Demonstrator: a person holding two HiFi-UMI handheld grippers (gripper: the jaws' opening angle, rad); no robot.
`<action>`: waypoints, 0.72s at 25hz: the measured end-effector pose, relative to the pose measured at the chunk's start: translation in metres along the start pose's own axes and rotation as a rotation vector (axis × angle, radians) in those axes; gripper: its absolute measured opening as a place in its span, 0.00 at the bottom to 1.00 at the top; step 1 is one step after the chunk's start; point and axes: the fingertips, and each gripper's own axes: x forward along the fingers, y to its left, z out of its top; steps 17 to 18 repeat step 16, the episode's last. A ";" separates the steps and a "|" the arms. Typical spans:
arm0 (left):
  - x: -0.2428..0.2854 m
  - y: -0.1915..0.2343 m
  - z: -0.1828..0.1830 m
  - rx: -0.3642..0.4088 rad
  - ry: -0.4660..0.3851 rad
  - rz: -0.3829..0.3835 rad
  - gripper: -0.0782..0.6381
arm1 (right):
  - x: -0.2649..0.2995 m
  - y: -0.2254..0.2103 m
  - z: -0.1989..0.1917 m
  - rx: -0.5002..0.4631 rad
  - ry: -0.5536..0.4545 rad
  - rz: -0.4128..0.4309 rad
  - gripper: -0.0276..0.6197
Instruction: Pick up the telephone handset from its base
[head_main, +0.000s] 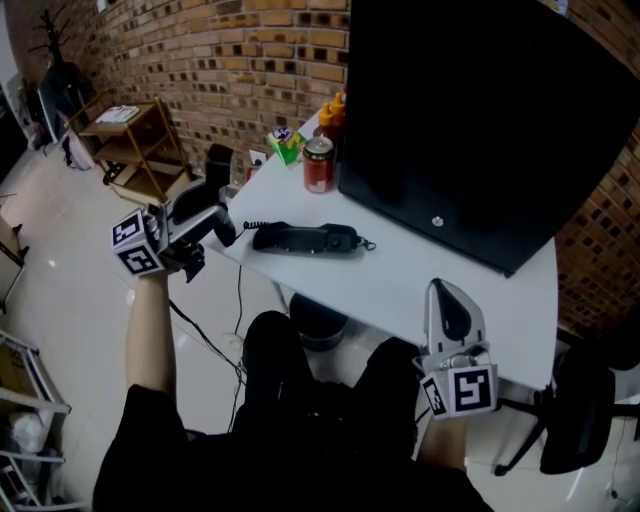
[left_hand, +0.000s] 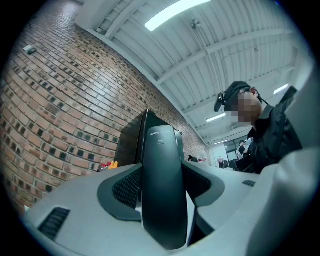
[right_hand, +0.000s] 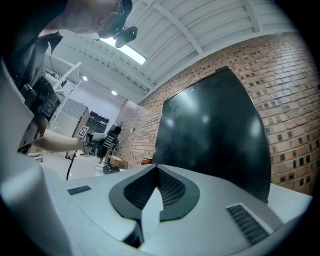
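Note:
My left gripper (head_main: 203, 228) hangs off the white table's (head_main: 400, 285) left edge, shut on the black telephone handset (head_main: 225, 231). In the left gripper view the handset (left_hand: 162, 150) stands upright between the jaws of that gripper (left_hand: 162, 186), and both pads press its sides. The black telephone base (head_main: 305, 238) lies flat on the table to the right of it, with a coiled cord at its left end. My right gripper (head_main: 447, 312) rests at the table's near edge, shut and holding nothing. Its (right_hand: 152, 192) jaw tips meet in the right gripper view.
A large black monitor (head_main: 470, 120) fills the back right of the table. A red can (head_main: 318, 165), orange-capped bottles (head_main: 332, 113) and a green box (head_main: 285, 144) stand behind the base. A wooden shelf cart (head_main: 135, 150) stands at the far left, and an office chair (head_main: 575, 410) at the right.

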 end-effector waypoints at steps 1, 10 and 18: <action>0.000 0.000 0.000 0.002 0.002 0.001 0.46 | 0.000 0.000 0.001 0.004 -0.003 -0.001 0.05; 0.015 -0.002 -0.004 0.047 0.067 -0.012 0.47 | -0.002 -0.002 0.001 0.008 -0.002 -0.001 0.05; 0.022 -0.005 -0.019 0.057 0.126 -0.031 0.47 | -0.002 -0.002 -0.001 0.003 0.006 0.006 0.05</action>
